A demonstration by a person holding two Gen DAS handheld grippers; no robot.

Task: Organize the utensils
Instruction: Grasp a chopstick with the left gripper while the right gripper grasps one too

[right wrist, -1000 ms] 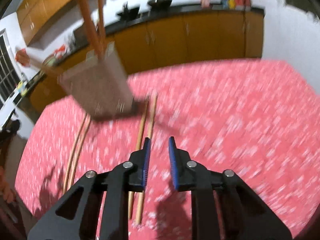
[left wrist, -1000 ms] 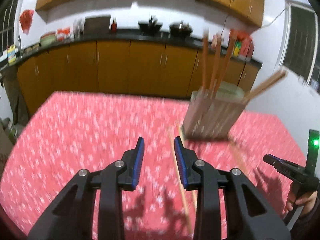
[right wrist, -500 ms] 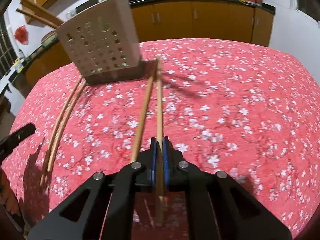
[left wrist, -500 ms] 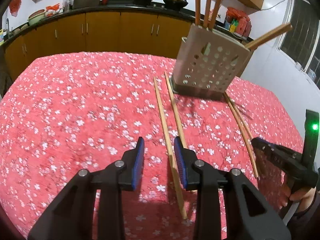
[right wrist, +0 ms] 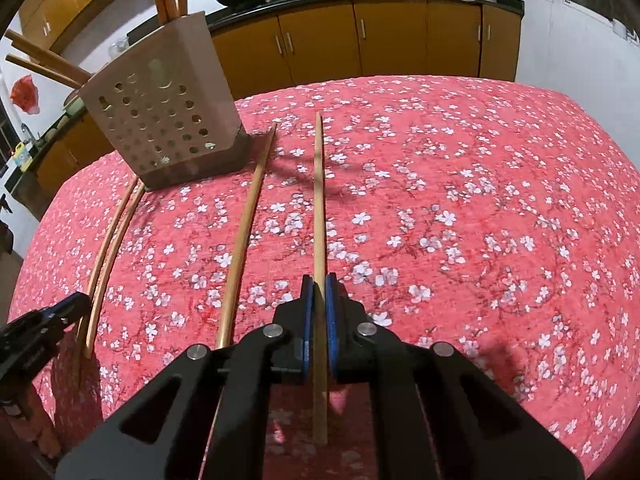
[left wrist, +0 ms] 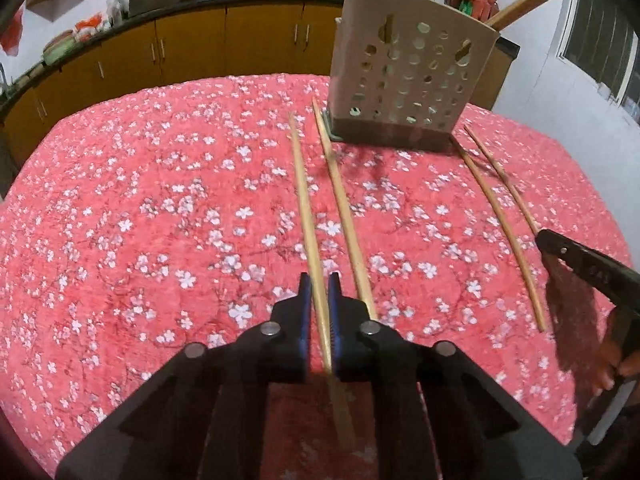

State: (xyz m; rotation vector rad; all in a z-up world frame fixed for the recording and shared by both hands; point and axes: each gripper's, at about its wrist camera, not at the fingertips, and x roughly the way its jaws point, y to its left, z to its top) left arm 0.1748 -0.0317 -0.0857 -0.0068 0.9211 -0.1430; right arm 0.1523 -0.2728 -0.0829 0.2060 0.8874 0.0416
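A perforated beige utensil holder (left wrist: 404, 80) with several chopsticks standing in it sits on the red floral table; it also shows in the right wrist view (right wrist: 160, 116). Pairs of wooden chopsticks lie on the cloth on either side of it. My left gripper (left wrist: 319, 292) is shut on one chopstick (left wrist: 306, 208), with a second chopstick (left wrist: 342, 208) lying just right of it. My right gripper (right wrist: 319, 292) is shut on a chopstick (right wrist: 319, 200), with another chopstick (right wrist: 244, 240) lying to its left. Each gripper shows at the edge of the other's view, the right one (left wrist: 588, 268) and the left one (right wrist: 36, 332).
The red tablecloth (right wrist: 480, 200) covers the whole table. Two more chopsticks (right wrist: 110, 240) lie left of the holder's base in the right wrist view. Yellow kitchen cabinets (left wrist: 192, 48) and a dark counter with woks stand beyond the far table edge.
My left gripper dropped towards the table and closed on a chopstick. My right gripper closed on its chopstick earlier and stays shut. Both views have moved closer to the holder.
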